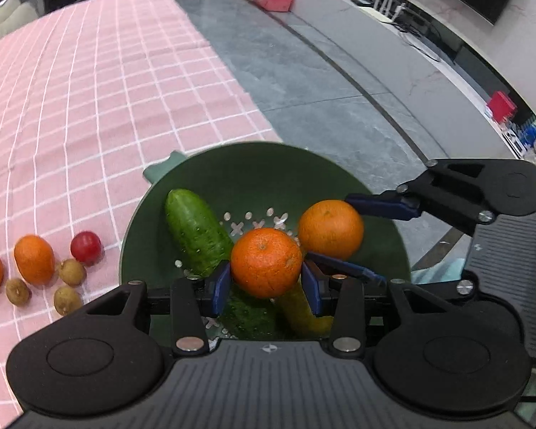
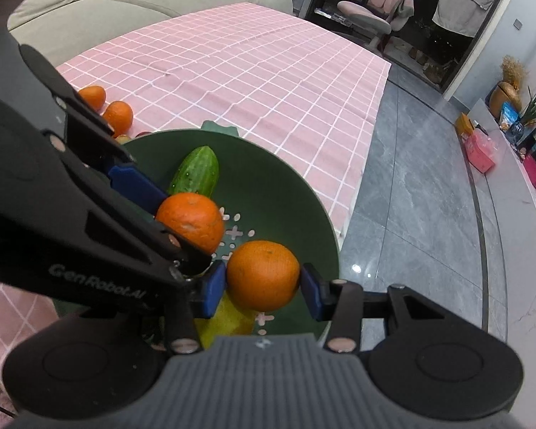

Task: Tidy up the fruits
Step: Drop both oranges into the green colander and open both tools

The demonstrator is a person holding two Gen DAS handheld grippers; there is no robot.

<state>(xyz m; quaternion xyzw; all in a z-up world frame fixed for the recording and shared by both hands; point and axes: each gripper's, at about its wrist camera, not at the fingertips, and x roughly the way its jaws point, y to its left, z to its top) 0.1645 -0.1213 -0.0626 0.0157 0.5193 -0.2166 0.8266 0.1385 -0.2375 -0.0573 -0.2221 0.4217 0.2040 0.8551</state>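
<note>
From the left wrist camera, the left gripper [image 1: 266, 282] clamps an orange [image 1: 266, 262] between its blue pads, over the green bowl [image 1: 268, 168]. At about 2 o'clock from it, the right gripper [image 1: 353, 228] pinches a second orange [image 1: 331, 229], one finger above and one below. A cucumber [image 1: 196, 236] lies in the bowl, its long axis running from 11 to 5 o'clock. A yellow fruit [image 1: 300, 312] shows partly under the held orange. At 9 o'clock from the bowl, on the pink checked cloth [image 1: 100, 89], lie two more oranges, one red tomato [image 1: 85, 246] and four small brown fruits.

From the right wrist camera, the right gripper [image 2: 262, 286] grips its orange [image 2: 263, 274] above the bowl [image 2: 286, 178]. The left gripper's orange [image 2: 191, 221] sits at 10 o'clock. The cucumber [image 2: 198, 175] points toward 1 o'clock. Two oranges rest on the cloth [image 2: 250, 71] at 10 o'clock.
</note>
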